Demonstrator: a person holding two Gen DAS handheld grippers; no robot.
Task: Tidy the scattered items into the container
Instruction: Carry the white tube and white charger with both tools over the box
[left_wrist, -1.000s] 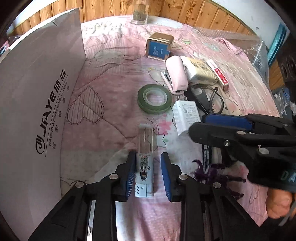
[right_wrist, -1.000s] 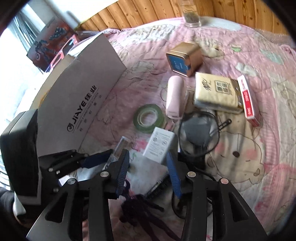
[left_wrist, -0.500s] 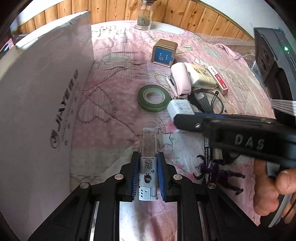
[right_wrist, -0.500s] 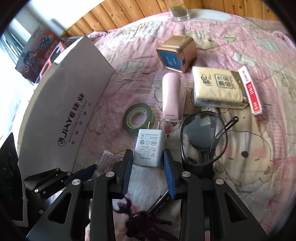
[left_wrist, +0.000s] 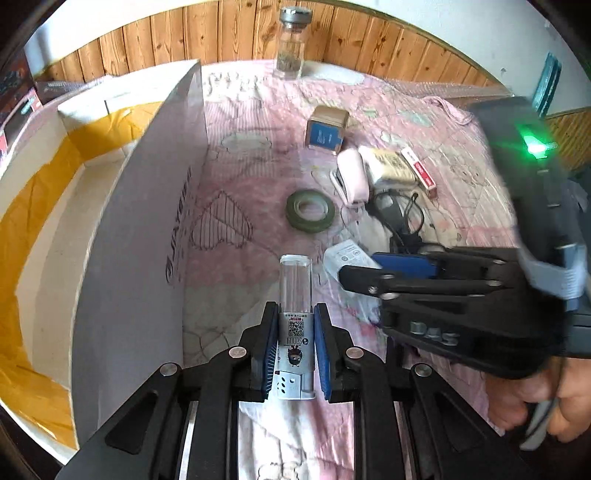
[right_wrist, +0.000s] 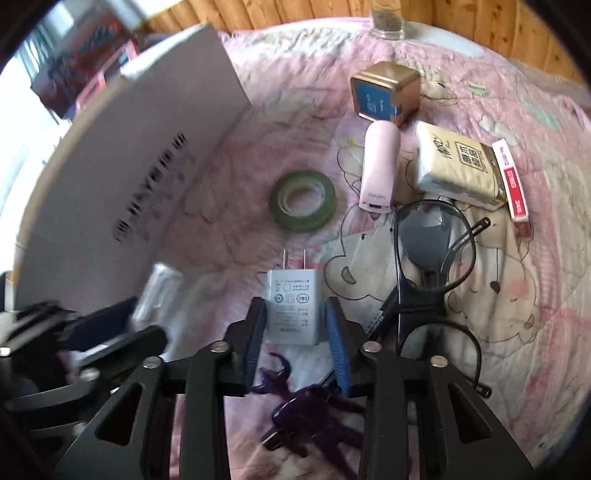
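Your left gripper (left_wrist: 295, 347) was clamped on a clear plastic tube (left_wrist: 294, 295) with a printed label, both blue pads pressed against its sides, and the tube pointed away from you over the pink bedspread (left_wrist: 258, 122). Just to its left stood the white wall of the cardboard box (left_wrist: 147, 229), whose inside (lined with yellow tape) lay open on the far left.

Your right gripper (right_wrist: 297, 332) sat around the white charger (right_wrist: 293, 306), its pads close on either side of the plug's body; whether they actually touched it, I cannot tell. The charger's two prongs pointed to the far side, toward the green roll of tape (right_wrist: 303, 201) lying flat on the bedspread.

Right of the tape lay a pink stapler (right_wrist: 380, 171), then a beige pack of tissues (right_wrist: 458, 168) and a narrow red and white box (right_wrist: 511, 181) beside it. A gold tin with a blue face (right_wrist: 386, 94) stood farther back. Black glasses (right_wrist: 432, 236) rested to the right of the charger, and a purple toy spider (right_wrist: 314, 413) lay near, under your right gripper. A glass jar (left_wrist: 290, 48) stood at the far edge by the wooden wall.
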